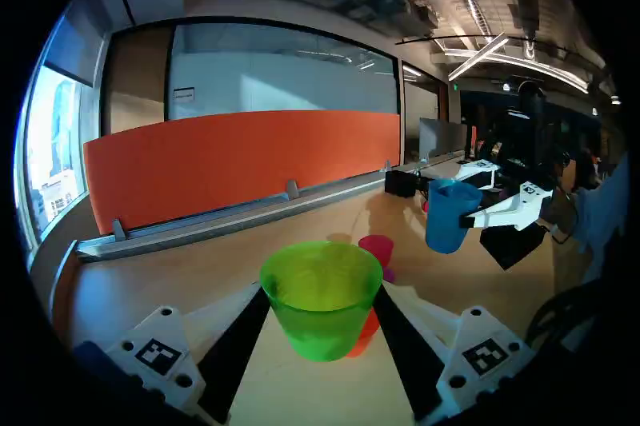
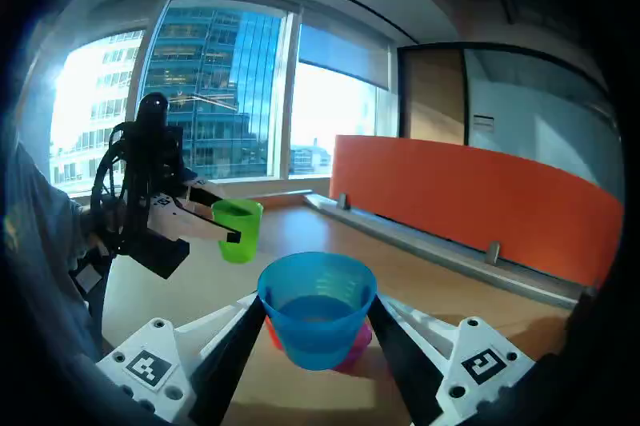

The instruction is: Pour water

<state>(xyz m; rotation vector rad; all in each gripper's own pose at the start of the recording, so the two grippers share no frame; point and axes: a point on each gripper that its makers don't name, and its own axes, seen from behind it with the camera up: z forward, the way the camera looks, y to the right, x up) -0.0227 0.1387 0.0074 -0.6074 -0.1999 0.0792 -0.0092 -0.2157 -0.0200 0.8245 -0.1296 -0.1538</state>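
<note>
In the left gripper view my left gripper (image 1: 322, 316) is shut on a translucent green cup (image 1: 322, 296), held upright above the wooden table (image 1: 176, 274). Behind that cup stand a red cup (image 1: 376, 249) and an orange cup (image 1: 365, 330) on the table. Farther right, my right gripper (image 1: 468, 218) holds a blue cup (image 1: 448, 214) upright. In the right gripper view my right gripper (image 2: 318, 322) is shut on the blue cup (image 2: 318, 316), which has water in its bottom. The green cup (image 2: 239, 228) shows at the left in the left gripper (image 2: 228, 228).
An orange partition (image 1: 240, 154) with a grey rail runs along the table's far edge. A person's sleeve (image 2: 36, 250) is at the left of the right gripper view. Large windows (image 2: 208, 90) lie beyond. Black equipment (image 1: 400, 183) sits at the far end of the table.
</note>
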